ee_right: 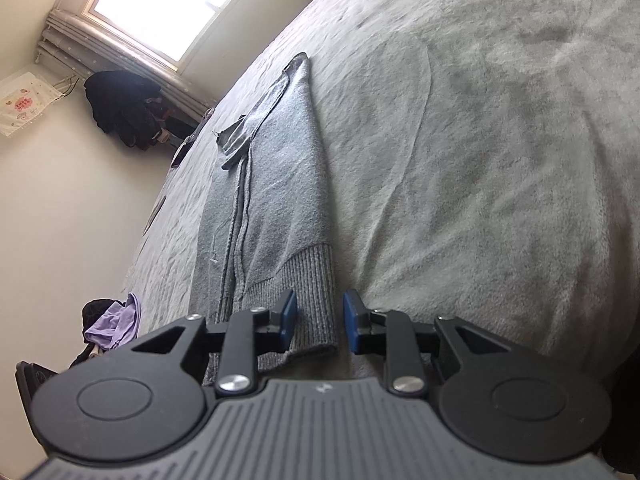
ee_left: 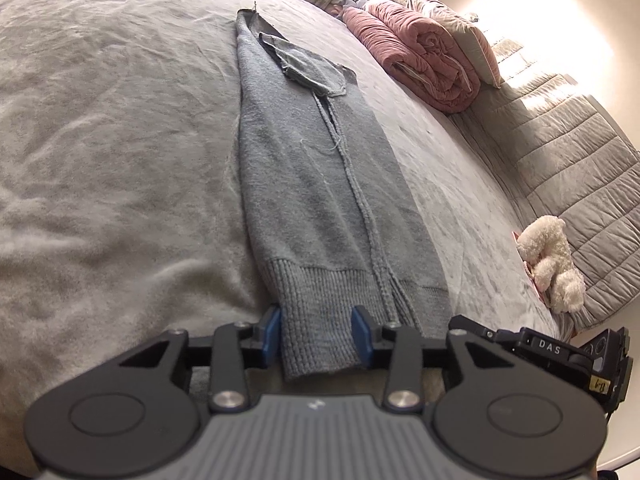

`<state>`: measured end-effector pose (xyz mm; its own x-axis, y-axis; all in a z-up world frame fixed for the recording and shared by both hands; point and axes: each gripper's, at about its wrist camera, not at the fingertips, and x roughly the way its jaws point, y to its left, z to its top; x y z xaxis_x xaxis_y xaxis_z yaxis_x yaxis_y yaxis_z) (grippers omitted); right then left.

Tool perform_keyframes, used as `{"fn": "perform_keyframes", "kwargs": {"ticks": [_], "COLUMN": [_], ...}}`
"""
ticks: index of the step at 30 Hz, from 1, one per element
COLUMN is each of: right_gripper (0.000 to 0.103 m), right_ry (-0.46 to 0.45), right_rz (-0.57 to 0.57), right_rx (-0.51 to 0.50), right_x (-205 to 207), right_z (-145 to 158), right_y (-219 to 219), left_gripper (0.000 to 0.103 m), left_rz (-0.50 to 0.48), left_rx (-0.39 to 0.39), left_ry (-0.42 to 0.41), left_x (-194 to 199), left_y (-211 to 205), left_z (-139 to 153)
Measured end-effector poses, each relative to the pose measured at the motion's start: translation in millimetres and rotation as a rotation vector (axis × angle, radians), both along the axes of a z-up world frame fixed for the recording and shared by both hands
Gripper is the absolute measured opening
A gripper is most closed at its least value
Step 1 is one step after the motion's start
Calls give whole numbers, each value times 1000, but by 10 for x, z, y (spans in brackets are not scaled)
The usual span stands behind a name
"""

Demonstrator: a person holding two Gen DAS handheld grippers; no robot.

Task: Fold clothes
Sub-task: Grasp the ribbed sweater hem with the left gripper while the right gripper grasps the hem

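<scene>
Soft grey bedding covers the bed [ee_left: 100,128], and lengthwise down its middle lies the grey knitted sweater [ee_left: 304,168], already narrowed into a long strip, its ribbed hem [ee_left: 320,300] at the near edge and a collar with a denim-coloured lining at the far end. A rolled pink quilt [ee_left: 416,48] and a white plush toy [ee_left: 552,264] sit well apart at one side.

The left tongs [ee_left: 319,338] stand partly open, straddling one corner of the hem; the knit lies between the blue pads, which seem just to graze it without pinching, though the angle makes that hard to judge. The right tongs [ee_right: 320,320] are parted more narrowly around the opposite hem corner, with a visible gap on the outer pad, so nothing looks gripped.

This knit should be light, limp and stretchy, with enough nap to resist slipping. Its ribbed band is the thickest, firmest part, so both corners there are the sensible holds; pinching all layers together would keep the strip from sliding open when lifted toward the collar. A loose thread near the centre seam could snag.
</scene>
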<state>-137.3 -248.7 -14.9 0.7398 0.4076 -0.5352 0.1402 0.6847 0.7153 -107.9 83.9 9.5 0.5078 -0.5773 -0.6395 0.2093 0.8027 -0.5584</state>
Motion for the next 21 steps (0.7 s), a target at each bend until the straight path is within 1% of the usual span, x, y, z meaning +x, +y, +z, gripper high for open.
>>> {"fn": "perform_keyframes", "kwargs": {"ticks": [2, 5, 9, 11, 12, 13, 14, 18, 21], "right_gripper": [25, 25, 25, 25, 24, 17, 11, 9, 8], "right_ry": [-5, -8, -7, -10, -12, -13, -12, -33, -49], "right_rz": [4, 7, 12, 19, 18, 17, 15, 17, 19], "right_rx": [-11, -15, 8, 1, -14, -26, -30, -52, -68], "right_x": [-3, -11, -9, -12, -13, -15, -19, -51, -111], "right_z": [-1, -6, -16, -9, 0, 4, 2, 48, 90], "right_y": [9, 13, 16, 36, 51, 62, 64, 100, 115], "left_gripper": [39, 42, 40, 30, 17, 12, 11, 8, 8], "left_rz": [-5, -11, -22, -15, -6, 0, 4, -15, -12], "left_rx": [18, 32, 66, 83, 78, 68, 61, 91, 91], "left_ry": [-11, -26, -55, -64, -59, -49, -42, -61, -60], "left_x": [-6, -10, -32, -37, -28, -16, -9, -36, -68], "left_y": [-31, -62, -123, -138, -132, -120, -108, -129, -110], "left_z": [7, 9, 28, 27, 19, 9, 8, 79, 105]}}
